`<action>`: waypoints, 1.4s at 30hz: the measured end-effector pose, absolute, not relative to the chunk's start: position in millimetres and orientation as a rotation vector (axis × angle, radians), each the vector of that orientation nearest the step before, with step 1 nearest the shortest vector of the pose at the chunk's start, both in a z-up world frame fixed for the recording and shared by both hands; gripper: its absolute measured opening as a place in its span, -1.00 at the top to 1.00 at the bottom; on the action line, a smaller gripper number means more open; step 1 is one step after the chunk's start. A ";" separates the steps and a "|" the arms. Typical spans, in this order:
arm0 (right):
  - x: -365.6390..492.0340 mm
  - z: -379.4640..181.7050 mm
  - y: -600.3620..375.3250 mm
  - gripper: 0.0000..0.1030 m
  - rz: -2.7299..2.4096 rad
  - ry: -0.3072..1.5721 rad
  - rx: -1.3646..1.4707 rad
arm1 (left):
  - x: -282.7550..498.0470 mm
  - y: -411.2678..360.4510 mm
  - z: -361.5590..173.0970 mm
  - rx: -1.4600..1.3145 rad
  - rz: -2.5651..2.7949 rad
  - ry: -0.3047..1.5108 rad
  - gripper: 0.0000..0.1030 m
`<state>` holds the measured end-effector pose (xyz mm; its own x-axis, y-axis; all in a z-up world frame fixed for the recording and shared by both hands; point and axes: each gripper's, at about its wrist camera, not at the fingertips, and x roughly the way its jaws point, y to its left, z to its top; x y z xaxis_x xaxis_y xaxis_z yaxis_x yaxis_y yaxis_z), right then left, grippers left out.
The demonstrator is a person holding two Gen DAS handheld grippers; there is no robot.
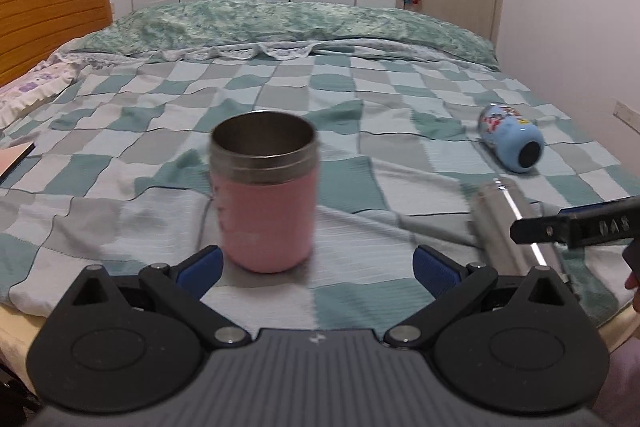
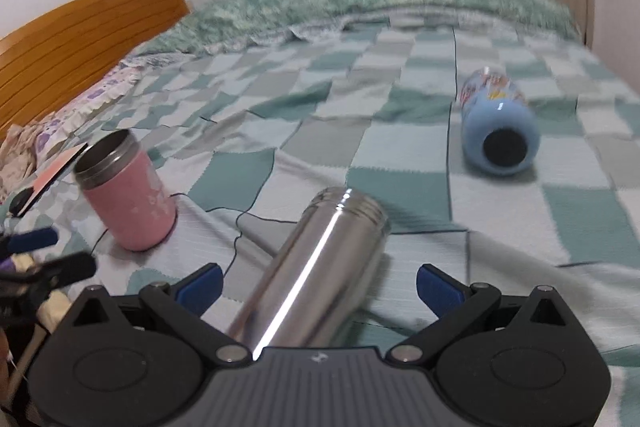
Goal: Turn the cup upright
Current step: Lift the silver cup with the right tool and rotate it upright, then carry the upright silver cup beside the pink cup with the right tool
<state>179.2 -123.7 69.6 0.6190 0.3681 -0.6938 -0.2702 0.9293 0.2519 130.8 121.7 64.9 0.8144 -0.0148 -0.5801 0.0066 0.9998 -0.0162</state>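
Pink cup [image 1: 266,197] stands upright on the bed [image 1: 360,99], mouth up, btwn my spread left tongs [image 1: 316,269]. Right tongs [image 2: 318,287], also spread, straddle the steel cup [image 2: 312,267] lying on its side, prob. next to flip. Blue cup [image 2: 498,131] lies farther off.

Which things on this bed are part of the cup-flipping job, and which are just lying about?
Part of the job:
pink cup, standing upright
steel cup, on its side between the open right gripper fingers
blue cup, on its side
left gripper, open

Lying about:
pillow
pink-covered book
headboard
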 end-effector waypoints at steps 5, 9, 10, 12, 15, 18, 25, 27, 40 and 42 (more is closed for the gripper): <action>203.7 54.7 -119.1 -0.99 0.324 0.922 0.206 | 133.5 139.0 56.3 0.001 0.001 0.618 -1.00; 211.1 45.4 -113.5 -0.92 0.300 0.969 0.220 | 134.8 146.8 50.9 0.004 0.004 0.608 -1.00; 212.4 42.8 -112.3 -0.91 0.296 0.983 0.223 | 135.2 147.2 49.9 0.004 0.004 0.608 -1.00; 214.7 38.2 -111.2 -0.91 0.288 1.004 0.241 | 137.4 149.5 47.6 0.000 0.001 0.612 -1.00; 217.0 37.5 -112.7 -0.90 0.279 1.008 0.263 | 138.7 152.5 45.5 -0.008 -0.003 0.612 -1.00; 217.5 40.0 -116.4 -0.31 0.289 1.001 0.289 | 139.2 154.6 44.1 -0.019 -0.003 0.613 -1.00; 204.3 43.6 -125.3 -0.28 0.307 0.925 0.326 | 135.7 158.4 42.2 -0.043 -0.003 0.605 -1.00; 196.5 46.5 -125.7 -0.28 0.316 0.877 0.315 | 134.2 158.7 41.6 -0.043 0.002 0.606 -1.00; 153.4 101.3 -75.0 -0.22 0.468 0.464 0.062 | 121.0 173.8 51.8 -0.071 0.046 0.551 -1.00; 152.7 107.6 -57.7 -0.22 0.475 0.393 0.012 | 118.4 176.7 55.0 -0.077 0.059 0.535 -1.00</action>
<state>152.7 -57.7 107.6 0.8155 0.4481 -0.3662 -0.4436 0.8904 0.1019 118.4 176.7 55.0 0.8589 0.0362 -0.5109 -0.0761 0.9954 -0.0575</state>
